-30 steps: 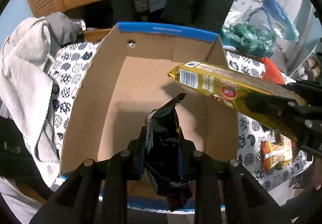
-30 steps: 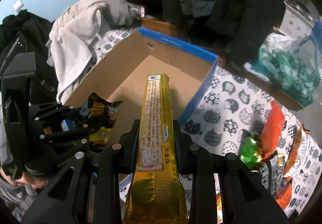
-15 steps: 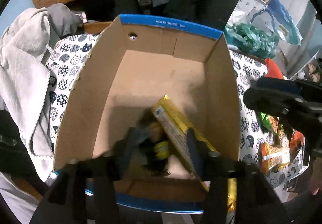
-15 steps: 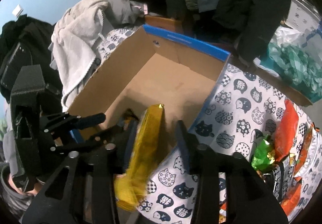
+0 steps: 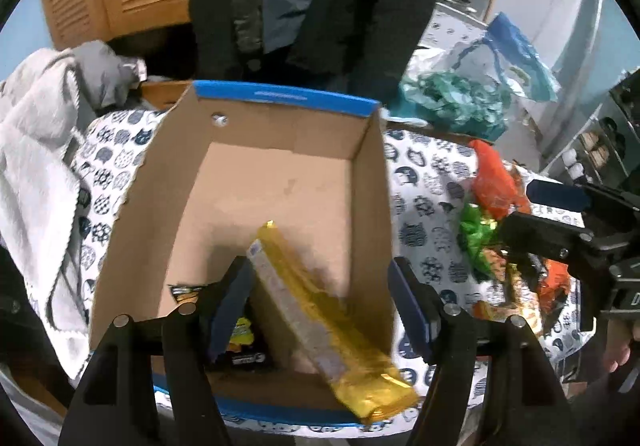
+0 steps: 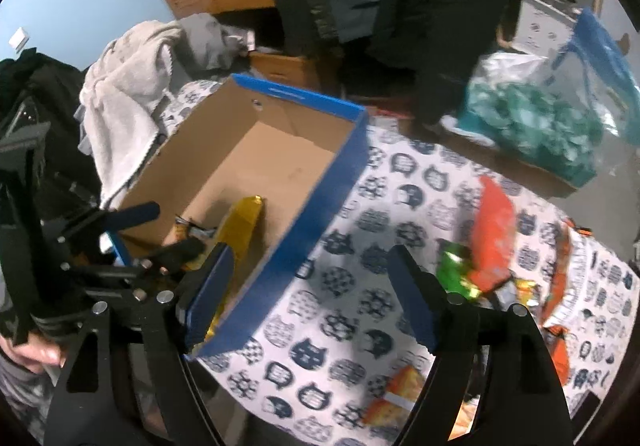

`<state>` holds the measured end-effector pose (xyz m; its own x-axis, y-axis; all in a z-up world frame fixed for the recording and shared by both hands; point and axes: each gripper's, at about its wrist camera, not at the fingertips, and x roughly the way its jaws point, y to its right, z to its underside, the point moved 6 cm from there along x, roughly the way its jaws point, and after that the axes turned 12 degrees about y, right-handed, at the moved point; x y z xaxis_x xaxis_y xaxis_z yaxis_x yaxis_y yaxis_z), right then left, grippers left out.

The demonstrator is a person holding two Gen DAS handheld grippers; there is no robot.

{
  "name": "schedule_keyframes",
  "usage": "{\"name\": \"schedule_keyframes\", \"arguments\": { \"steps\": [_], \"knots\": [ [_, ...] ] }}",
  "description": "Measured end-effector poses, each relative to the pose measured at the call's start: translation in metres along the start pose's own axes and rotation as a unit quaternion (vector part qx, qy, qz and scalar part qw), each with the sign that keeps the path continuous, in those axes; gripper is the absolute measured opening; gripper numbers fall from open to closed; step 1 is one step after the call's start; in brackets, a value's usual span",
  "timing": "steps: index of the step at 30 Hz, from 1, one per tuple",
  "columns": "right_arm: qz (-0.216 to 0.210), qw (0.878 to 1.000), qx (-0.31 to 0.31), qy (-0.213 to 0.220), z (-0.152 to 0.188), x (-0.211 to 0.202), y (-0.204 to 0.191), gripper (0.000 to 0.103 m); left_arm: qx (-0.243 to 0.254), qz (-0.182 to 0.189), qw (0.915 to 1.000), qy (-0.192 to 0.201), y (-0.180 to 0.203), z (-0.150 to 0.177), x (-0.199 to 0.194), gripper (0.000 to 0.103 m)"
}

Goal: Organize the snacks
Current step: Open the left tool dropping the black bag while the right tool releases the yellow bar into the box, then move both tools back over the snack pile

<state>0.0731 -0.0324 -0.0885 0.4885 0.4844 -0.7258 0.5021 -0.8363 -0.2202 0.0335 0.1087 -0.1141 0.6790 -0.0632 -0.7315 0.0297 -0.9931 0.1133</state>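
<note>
In the cardboard box (image 5: 280, 173) (gold packet (image 5: 320, 310)).

Nothing showing legibly. Pale print along the blue rim of the cardboard box (image 5: 280, 97) blurring past reading; white lettering on the black packet (image 5: 244, 356) and the label strip on the gold packet (image 5: 304, 310) smearing into unreadable marks; a lone pale character on the right gripper's (image 5: 560, 213) body getting cropped at the frame's edge.

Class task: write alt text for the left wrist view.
An open cardboard box with blue rim holds a long gold foil snack pack and a black snack packet. The left gripper above is opening, nothing held.
</note>
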Motion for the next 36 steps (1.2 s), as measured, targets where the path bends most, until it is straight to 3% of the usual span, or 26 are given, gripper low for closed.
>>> {"name": "schedule_keyframes", "arguments": {
  "steps": [6,14,26,36],
  "knots": [
    [0.029,0.999,0.012,0.006,0.013,-0.026,0.031,0.08,0.025,0.035,0.9991,-0.002,0.036,0.0,-0.003,0.071],
    [0.059,0.997,0.045,0.006,0.035,-0.057,0.077,0.08,0.057,0.052,0.9968,-0.023,0.076,0.007,0.0,0.071],
    [0.114,0.99,0.086,0.005,0.07,-0.088,0.14,0.081,0.13,0.087,0.9851,-0.071,0.155,0.039,0.015,0.071],
    [0.146,0.982,0.123,-0.004,0.106,-0.104,0.187,0.081,0.176,0.084,0.9772,-0.084,0.197,0.051,0.033,0.071]
  ]
}}
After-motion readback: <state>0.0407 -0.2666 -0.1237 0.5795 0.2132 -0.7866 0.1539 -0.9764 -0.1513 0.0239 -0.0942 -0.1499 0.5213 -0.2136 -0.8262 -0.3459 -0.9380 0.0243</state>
